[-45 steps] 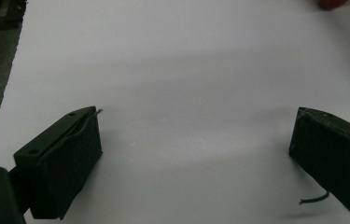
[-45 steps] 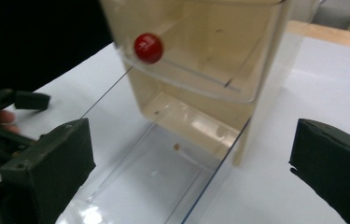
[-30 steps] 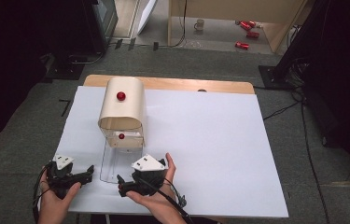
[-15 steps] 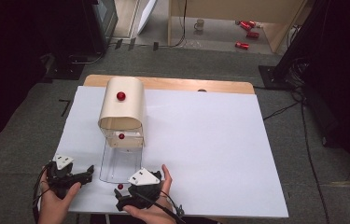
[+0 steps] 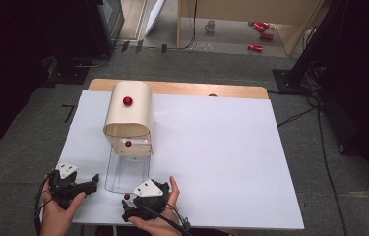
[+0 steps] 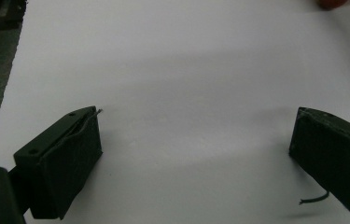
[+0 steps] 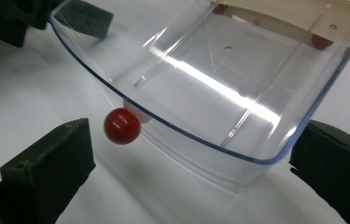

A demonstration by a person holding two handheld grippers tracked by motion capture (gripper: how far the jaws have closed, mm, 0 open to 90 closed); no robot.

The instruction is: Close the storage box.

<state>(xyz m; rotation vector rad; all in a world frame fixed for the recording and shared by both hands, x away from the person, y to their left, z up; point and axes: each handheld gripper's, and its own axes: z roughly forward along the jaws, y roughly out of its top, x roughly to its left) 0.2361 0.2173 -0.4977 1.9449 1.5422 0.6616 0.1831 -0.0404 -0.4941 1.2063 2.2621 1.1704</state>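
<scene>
Nearest, at the bottom of the frame, the right gripper (image 5: 129, 206) sits just short of the clear drawer (image 5: 127, 172), its fingers (image 7: 46, 163) spread wide and holding nothing. A small red knob (image 7: 122, 126) on the drawer's front wall lies between them, nearer the left finger and untouched. The drawer's long axis runs straight up the frame from that knob into the cream cabinet (image 5: 129, 115). Lower left, the left gripper (image 5: 91, 184) rests beside the drawer, fingers (image 6: 63, 163) equally wide over bare white table (image 5: 221, 157). I'd judge the right one closer to the knob. The drawer's far end is hidden under the cabinet, and its clear walls are hard to trace.
</scene>
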